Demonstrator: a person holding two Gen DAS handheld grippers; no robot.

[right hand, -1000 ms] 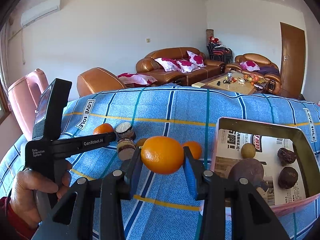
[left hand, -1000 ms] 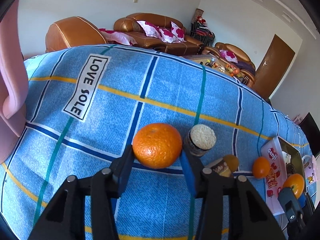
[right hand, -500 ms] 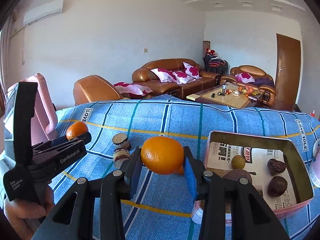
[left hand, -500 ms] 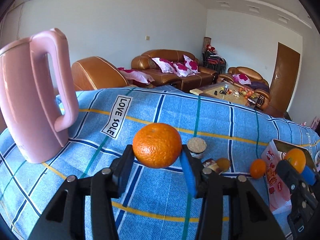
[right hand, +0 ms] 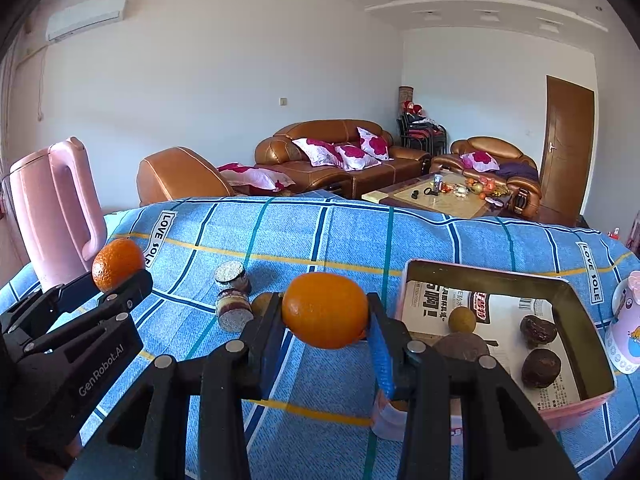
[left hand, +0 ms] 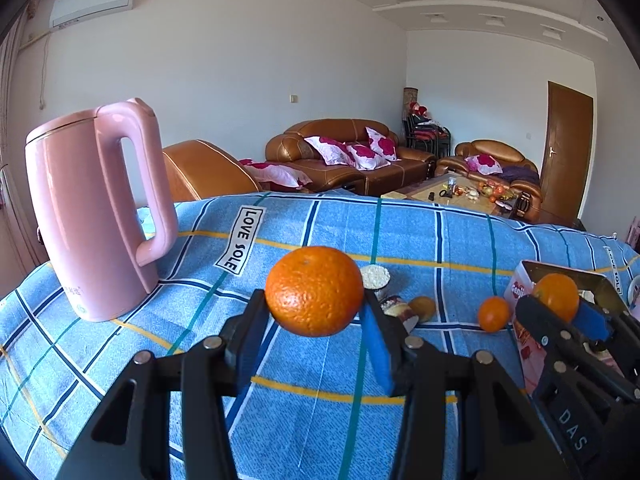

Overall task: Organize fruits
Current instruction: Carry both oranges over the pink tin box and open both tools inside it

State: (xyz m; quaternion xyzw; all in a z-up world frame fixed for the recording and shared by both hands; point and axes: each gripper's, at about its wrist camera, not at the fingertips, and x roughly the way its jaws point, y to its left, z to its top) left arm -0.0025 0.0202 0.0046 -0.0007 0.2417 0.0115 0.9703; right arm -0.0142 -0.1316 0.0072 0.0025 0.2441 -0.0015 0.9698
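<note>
My left gripper (left hand: 314,312) is shut on an orange (left hand: 314,291) and holds it above the blue checked cloth (left hand: 328,224). It also shows at the left of the right wrist view (right hand: 116,276). My right gripper (right hand: 326,322) is shut on a second orange (right hand: 325,310), held left of the pink box (right hand: 404,284). The right gripper also shows in the left wrist view (left hand: 560,308). The box holds a small yellow fruit (right hand: 462,319) and three dark brown fruits (right hand: 538,331). A small orange (left hand: 493,314) lies on the cloth beside the box.
A pink kettle (left hand: 90,216) stands at the left on the cloth. Two small lidded jars (right hand: 232,298) and a yellowish fruit (left hand: 422,308) lie mid-cloth. A white and pink cup (right hand: 624,320) stands right of the box. Sofas and a coffee table are behind.
Both grippers have risen and pulled back with their oranges. The kettle has come fully into the left wrist view, and the right gripper now sits closer to the box.
</note>
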